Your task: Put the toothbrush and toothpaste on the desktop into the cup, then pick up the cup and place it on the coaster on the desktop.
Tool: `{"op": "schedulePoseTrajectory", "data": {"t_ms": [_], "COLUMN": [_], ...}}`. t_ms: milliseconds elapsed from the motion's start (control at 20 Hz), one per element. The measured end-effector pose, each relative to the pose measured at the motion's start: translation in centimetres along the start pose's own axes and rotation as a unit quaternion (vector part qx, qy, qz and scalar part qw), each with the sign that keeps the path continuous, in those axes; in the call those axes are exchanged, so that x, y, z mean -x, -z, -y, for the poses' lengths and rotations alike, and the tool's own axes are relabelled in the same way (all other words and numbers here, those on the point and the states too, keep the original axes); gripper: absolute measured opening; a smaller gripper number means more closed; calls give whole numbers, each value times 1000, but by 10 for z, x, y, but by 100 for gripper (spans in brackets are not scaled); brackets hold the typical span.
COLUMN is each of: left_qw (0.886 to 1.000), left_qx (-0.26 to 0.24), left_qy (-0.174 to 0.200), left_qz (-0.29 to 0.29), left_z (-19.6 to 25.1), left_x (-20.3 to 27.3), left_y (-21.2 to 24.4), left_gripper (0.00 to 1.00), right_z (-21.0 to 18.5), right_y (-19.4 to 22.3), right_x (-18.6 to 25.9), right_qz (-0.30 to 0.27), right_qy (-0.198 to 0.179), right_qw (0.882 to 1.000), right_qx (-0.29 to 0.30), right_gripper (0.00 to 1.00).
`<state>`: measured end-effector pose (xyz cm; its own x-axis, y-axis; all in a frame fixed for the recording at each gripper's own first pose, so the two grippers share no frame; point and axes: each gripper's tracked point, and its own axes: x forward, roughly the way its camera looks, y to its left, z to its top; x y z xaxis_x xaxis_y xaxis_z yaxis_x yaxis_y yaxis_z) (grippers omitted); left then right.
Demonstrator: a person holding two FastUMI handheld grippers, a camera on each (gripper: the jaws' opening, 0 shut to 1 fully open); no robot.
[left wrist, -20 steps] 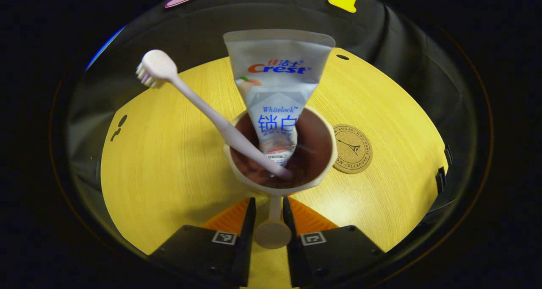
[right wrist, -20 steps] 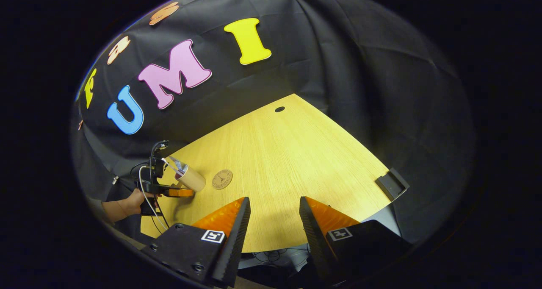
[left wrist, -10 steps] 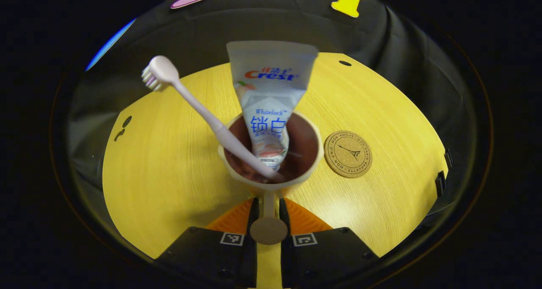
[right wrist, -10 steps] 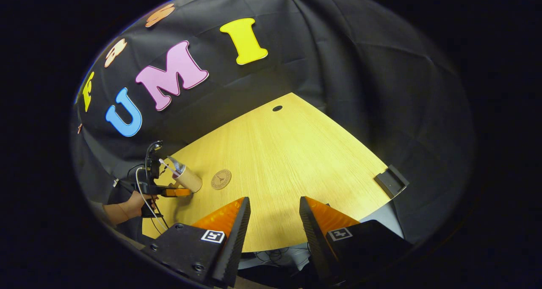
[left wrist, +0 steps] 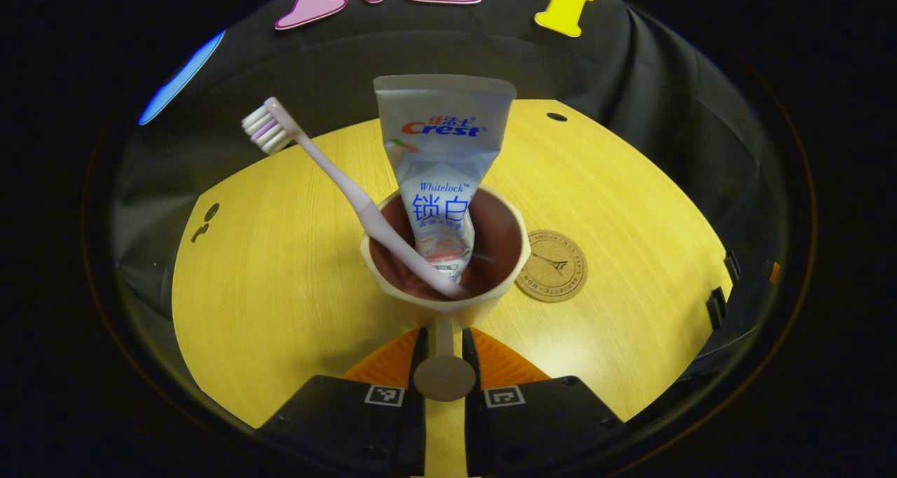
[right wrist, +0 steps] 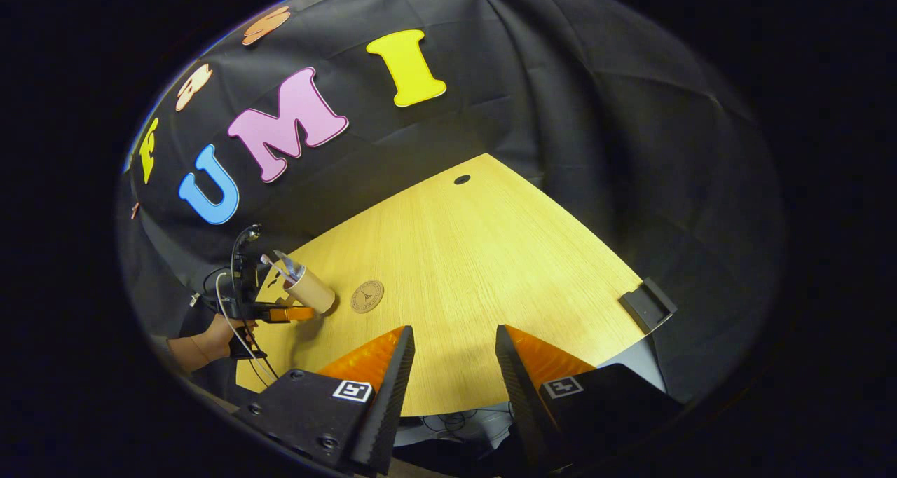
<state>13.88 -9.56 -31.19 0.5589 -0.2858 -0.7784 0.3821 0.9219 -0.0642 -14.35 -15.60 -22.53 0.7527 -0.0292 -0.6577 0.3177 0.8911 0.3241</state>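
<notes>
Your left gripper (left wrist: 443,338) is clamped on the handle of the cup (left wrist: 444,303), which holds the toothbrush (left wrist: 336,180) and toothpaste (left wrist: 440,162), just left of the coaster (left wrist: 553,266). Your right gripper (right wrist: 454,352) hangs with fingers apart over the desk (right wrist: 476,254).

Cup (left wrist: 448,303) beige, brown inside; toothbrush (left wrist: 329,173) pale pink; toothpaste (left wrist: 441,155) silver-white; desktop (left wrist: 280,268) yellow woodgrain; coaster (left wrist: 557,278) tan cork.

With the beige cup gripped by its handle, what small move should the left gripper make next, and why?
Probably carry the beige cup a little to its right, over the round cork coaster, then lower it. The left gripper is shut on the cup's handle, the pink toothbrush and white toothpaste tube already stand inside, and the coaster lies bare beside the cup.
</notes>
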Motion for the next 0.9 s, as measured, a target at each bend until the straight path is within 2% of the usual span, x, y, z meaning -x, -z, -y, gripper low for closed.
{"op": "schedulePoseTrajectory", "data": {"t_ms": [400,500,550,600,650,700,750,900], "left_qw": [999,999,998,998,998,998,998,999], "left_qx": [-32,-37,-38,-39,-40,-38,-36,-32], "left_qy": [29,35,37,37,35,34,35,37], "left_qz": [15,16,16,17,23,25,24,13], "left_z": [56,68,74,77,79,78,77,82], "left_x": [-1,-5,-7,-8,-9,-11,-12,-20], "left_y": [-23,-27,-29,-31,-35,-34,-34,-32], "left_gripper": [27,25,20,24,24,19,23,24], "right_z": [21,28,32,36,39,43,45,51], "right_y": [-7,-8,-8,-8,-8,-9,-9,-6], "right_x": [8,12,14,15,17,19,20,22], "right_qz": [4,5,6,6,6,6,6,1], "right_qy": [5,10,12,15,17,20,20,24], "right_qw": [1000,1000,1000,1000,1000,1000,1000,999], "right_qx": [-8,-10,-11,-13,-15,-16,-18,-23], "right_gripper": [72,72,72,72,72,72,72,72]}}
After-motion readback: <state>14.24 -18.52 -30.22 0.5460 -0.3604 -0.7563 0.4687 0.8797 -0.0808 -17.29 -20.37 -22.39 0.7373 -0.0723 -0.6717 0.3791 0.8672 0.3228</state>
